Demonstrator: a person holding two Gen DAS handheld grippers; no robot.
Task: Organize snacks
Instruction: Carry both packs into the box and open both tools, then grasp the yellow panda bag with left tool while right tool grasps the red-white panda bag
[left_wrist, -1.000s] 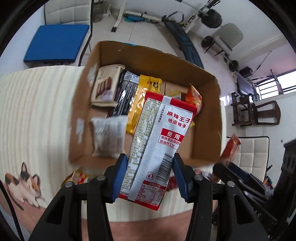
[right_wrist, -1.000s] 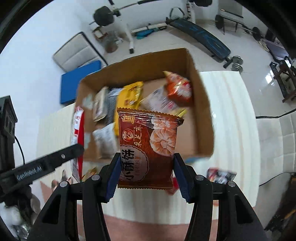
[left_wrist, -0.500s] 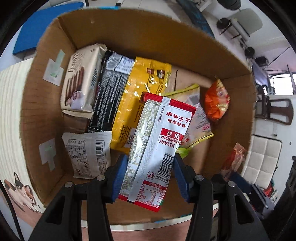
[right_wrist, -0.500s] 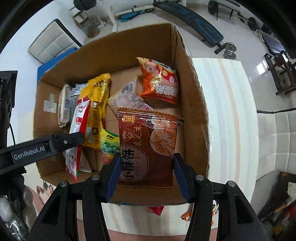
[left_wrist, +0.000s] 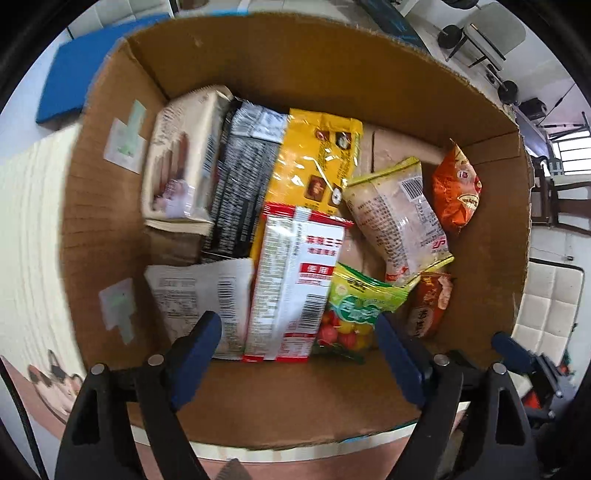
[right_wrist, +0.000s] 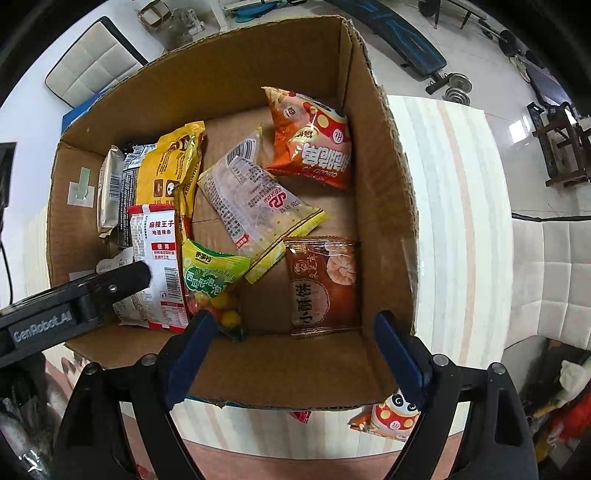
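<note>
Over the cardboard box (left_wrist: 484, 295) I hold both grippers pointing straight down, and both have just been opening. My left gripper (left_wrist: 298, 347) stands with its blue pads spread wide; the red-and-white spicy strip packet (left_wrist: 295, 280) lies between them but neither pad presses on it, so it is released and rests on the box floor against the white barcode packet (left_wrist: 199, 291) on its left side. My right gripper (right_wrist: 291, 341) is likewise let go, jaws wide, with the brown shrimp-cake packet (right_wrist: 325, 284) lying flat below it in the near corner of the box by the right wall, clear of both pads.

Just beside the red-and-white packet sits a green candy bag (right_wrist: 212, 275) with coloured balls showing at its lower end. Beyond it a pale packet with yellow edges (right_wrist: 255, 210) lies slantwise across the middle of the floor, its corner overlapping the green bag. Farther back an orange chip bag (right_wrist: 314, 147) leans toward the right wall. Along the left side stand a yellow packet (left_wrist: 317, 155), a black packet (left_wrist: 240, 184) and a cream biscuit box (left_wrist: 184, 158), packed side by side.

Outside the box, on the striped table (right_wrist: 461, 221) at its near edge, a panda-print packet (right_wrist: 393, 413) lies just under my right gripper's finger.
</note>
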